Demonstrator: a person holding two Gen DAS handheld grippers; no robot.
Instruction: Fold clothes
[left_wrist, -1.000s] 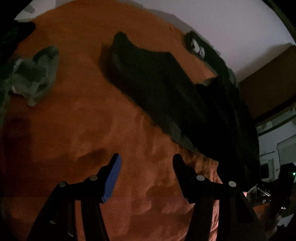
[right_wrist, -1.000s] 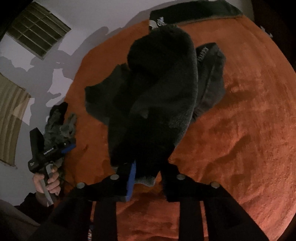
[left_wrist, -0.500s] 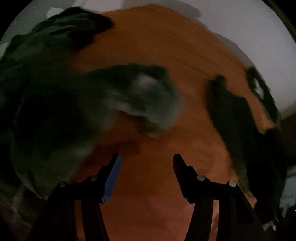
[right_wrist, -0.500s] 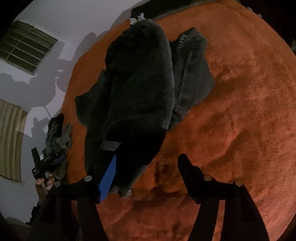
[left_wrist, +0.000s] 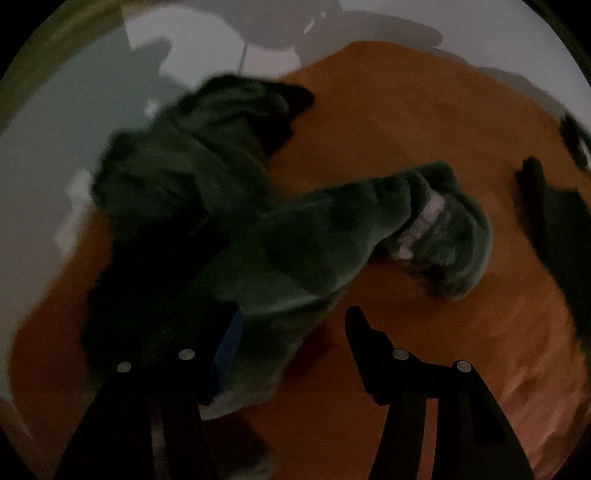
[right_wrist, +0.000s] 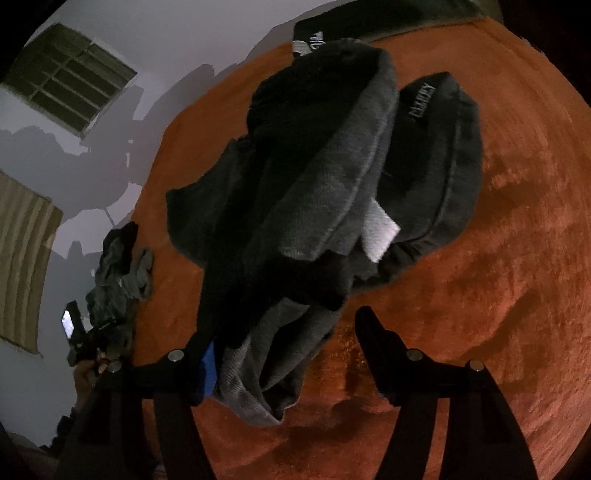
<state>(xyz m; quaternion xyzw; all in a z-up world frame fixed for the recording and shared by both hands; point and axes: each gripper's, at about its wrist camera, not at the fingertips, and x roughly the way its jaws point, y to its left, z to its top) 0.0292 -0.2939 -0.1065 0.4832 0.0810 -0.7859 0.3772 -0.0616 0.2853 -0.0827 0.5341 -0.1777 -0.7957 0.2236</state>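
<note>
While the light is dim, both views show an orange rug (right_wrist: 498, 258) with clothes on it. The left gripper (left_wrist: 291, 332) has its fingers spread wide, with nothing clamped between them; a green garment (left_wrist: 280, 236) lies bunched on the rug just ahead, its near edge lapping over the blue-padded left finger (left_wrist: 229, 343). One sleeve-like part of it reaches to the right and ends in a curled cuff with a pale patch inside (blurred, so I cannot tell what the patch is). Dark cloth (left_wrist: 557, 236) lies at the right edge of that view, apart from the green one.

The right gripper (right_wrist: 291, 339) also stands parted. A black and grey garment (right_wrist: 317, 177) lies heaped on the rug in front of it, its grey hem draped over the blue-padded left finger (right_wrist: 208, 365); the right finger is clear of it. A white label (right_wrist: 380, 229) shows on its right side. Another black piece (right_wrist: 369, 22) lies at the rug's far edge. Off to the left of that view, the left gripper (right_wrist: 92, 339) sits at the green garment (right_wrist: 118, 280), with a hand (right_wrist: 86, 373) on its handle, and a wall with a barred window (right_wrist: 70, 77) behind.
</note>
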